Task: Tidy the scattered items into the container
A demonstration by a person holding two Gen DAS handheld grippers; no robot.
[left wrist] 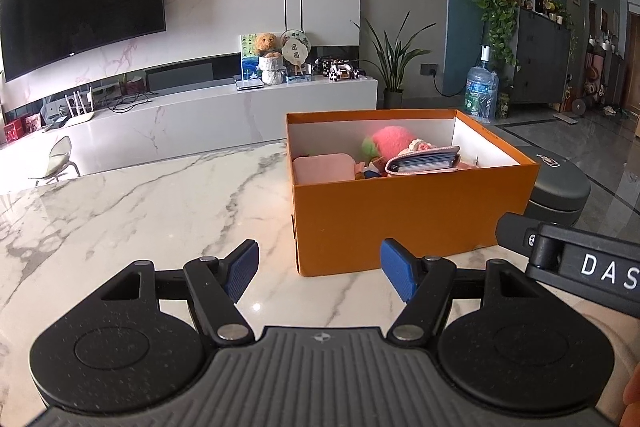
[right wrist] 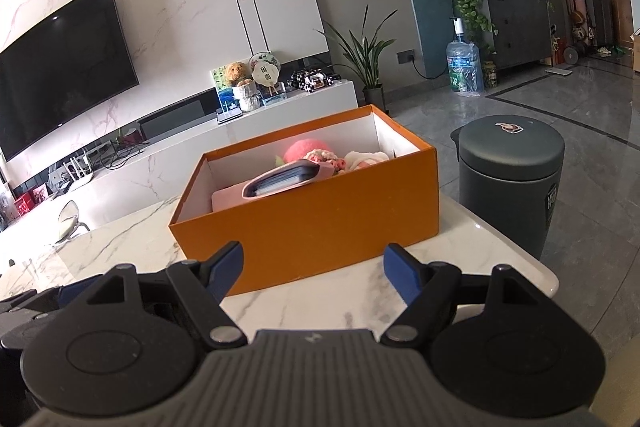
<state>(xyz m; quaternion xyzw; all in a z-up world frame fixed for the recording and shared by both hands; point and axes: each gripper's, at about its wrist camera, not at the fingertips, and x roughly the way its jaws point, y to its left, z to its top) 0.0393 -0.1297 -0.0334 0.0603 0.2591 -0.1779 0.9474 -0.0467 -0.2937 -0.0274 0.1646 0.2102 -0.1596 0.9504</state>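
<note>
An orange box (left wrist: 400,215) stands on the marble worktop (left wrist: 140,211), right of centre in the left wrist view and in the middle of the right wrist view. Inside it lie a pink plush toy (left wrist: 390,141), a flat pink pouch (left wrist: 324,167) at the left end and a pink wallet (left wrist: 424,163) resting on top of the other things, its open edge showing cards. The left gripper (left wrist: 318,273) sits at the bottom of its frame, jaws wide apart with nothing between them, short of the box's near wall. The right gripper (right wrist: 314,275) is likewise wide open and empty, low in its frame, just before the box. A dark grey bin (right wrist: 508,171) stands on the floor to the right of the worktop.
</note>
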